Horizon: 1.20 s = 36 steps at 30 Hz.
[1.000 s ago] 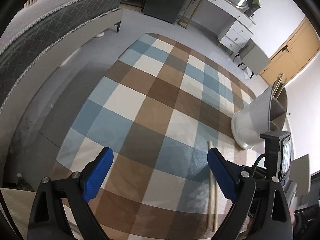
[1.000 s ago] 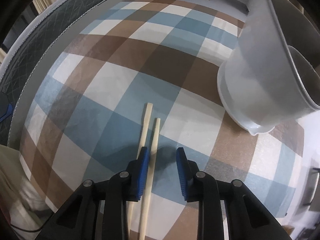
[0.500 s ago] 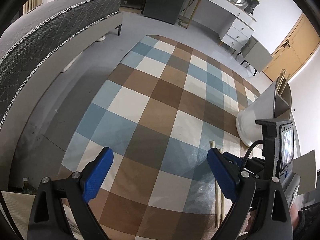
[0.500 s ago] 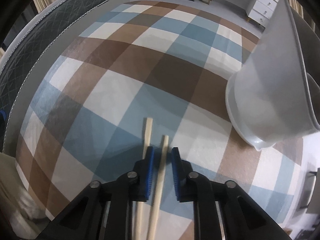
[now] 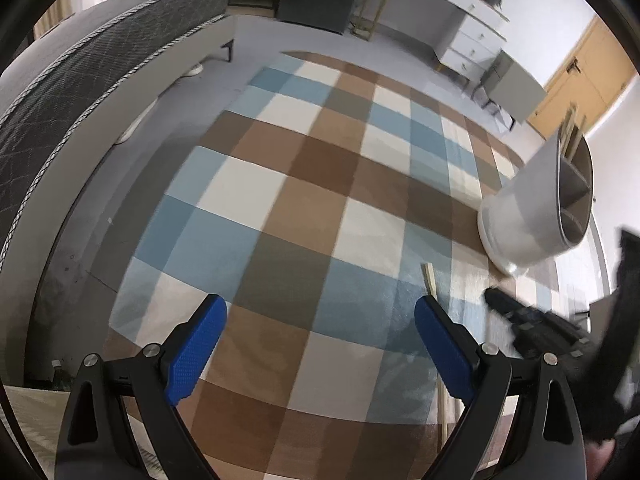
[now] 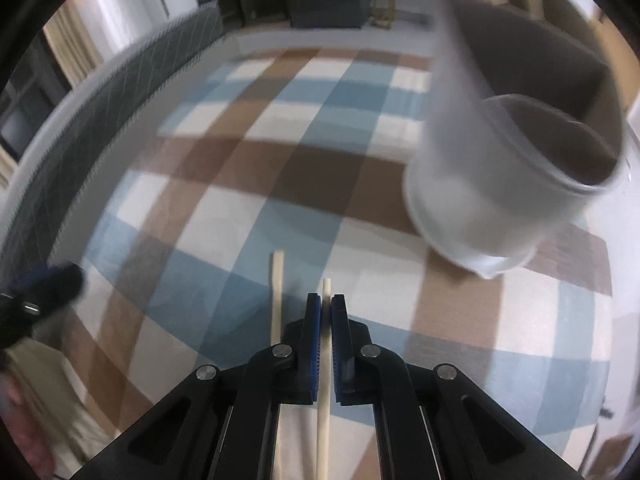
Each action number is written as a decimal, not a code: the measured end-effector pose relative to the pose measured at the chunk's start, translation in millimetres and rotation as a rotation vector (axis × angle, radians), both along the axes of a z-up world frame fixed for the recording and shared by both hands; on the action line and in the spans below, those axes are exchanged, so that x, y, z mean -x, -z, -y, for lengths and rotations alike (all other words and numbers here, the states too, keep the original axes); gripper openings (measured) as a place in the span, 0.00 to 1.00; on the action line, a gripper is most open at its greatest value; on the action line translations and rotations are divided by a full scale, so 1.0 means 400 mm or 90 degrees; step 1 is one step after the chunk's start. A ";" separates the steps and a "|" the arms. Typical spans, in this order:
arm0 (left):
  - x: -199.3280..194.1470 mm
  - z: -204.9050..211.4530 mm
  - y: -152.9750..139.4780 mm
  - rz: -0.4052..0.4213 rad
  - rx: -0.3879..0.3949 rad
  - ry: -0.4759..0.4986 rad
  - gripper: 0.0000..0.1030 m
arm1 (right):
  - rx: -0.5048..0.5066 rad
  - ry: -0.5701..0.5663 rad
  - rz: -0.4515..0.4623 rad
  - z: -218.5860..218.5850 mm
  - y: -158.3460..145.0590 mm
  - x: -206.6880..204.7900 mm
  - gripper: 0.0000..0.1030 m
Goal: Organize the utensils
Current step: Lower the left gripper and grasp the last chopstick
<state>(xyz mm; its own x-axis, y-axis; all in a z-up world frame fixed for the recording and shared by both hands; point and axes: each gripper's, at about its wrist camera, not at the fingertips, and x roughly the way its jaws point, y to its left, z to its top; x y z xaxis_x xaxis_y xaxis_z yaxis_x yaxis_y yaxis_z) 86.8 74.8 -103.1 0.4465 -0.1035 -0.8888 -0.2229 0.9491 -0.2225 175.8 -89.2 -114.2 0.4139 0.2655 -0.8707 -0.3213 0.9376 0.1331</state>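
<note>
Since a second ago the right tool (image 6: 327, 312) has been closing its jaws, and they are now clenching one chopstick (image 6: 325, 392) between the blue pads; the second chopstick (image 6: 277, 292) is lying just left of it on the checked rug (image 6: 224, 208). The grey utensil holder (image 6: 492, 200) is standing on the rug nearby, to the right. The left tool (image 5: 320, 344) is hovering over the rug, spread wide and gripping nothing.

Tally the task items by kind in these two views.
Chopsticks: 2, one clamped in the right gripper, one loose on the rug.
Holder: 1.
Grippers: 2, left gripper open and empty.
Total: 5.
</note>
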 end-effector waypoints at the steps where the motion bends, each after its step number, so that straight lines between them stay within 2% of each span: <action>1: -0.004 0.009 0.007 -0.010 0.006 0.014 0.89 | -0.013 0.010 0.010 0.019 -0.015 0.004 0.04; 6: -0.017 0.054 0.041 -0.048 0.010 0.060 0.89 | -0.093 0.056 0.038 0.116 -0.075 0.031 0.04; 10: -0.028 0.072 0.061 -0.076 0.017 0.065 0.89 | -0.164 0.107 0.049 0.192 -0.106 0.039 0.04; 15: -0.057 0.118 0.079 -0.101 -0.008 0.084 0.89 | -0.227 0.145 0.081 0.267 -0.137 0.059 0.04; 20: -0.111 0.166 0.081 -0.104 -0.051 0.096 0.89 | -0.241 0.150 0.109 0.297 -0.159 0.078 0.04; 24: -0.164 0.186 0.100 -0.129 -0.058 0.085 0.88 | -0.244 0.144 0.125 0.301 -0.169 0.090 0.04; 26: -0.184 0.200 0.107 -0.134 -0.066 0.084 0.84 | -0.256 0.148 0.127 0.310 -0.173 0.095 0.04; 28: -0.201 0.218 0.118 -0.150 -0.080 0.090 0.74 | -0.262 0.151 0.130 0.321 -0.172 0.095 0.04; 30: -0.211 0.233 0.132 -0.170 -0.082 0.096 0.70 | -0.270 0.154 0.132 0.330 -0.177 0.096 0.04; 32: -0.216 0.251 0.135 -0.185 -0.110 0.097 0.67 | -0.275 0.155 0.136 0.336 -0.186 0.099 0.04; 36: -0.215 0.276 0.127 -0.185 -0.107 0.097 0.43 | -0.281 0.146 0.147 0.339 -0.197 0.103 0.04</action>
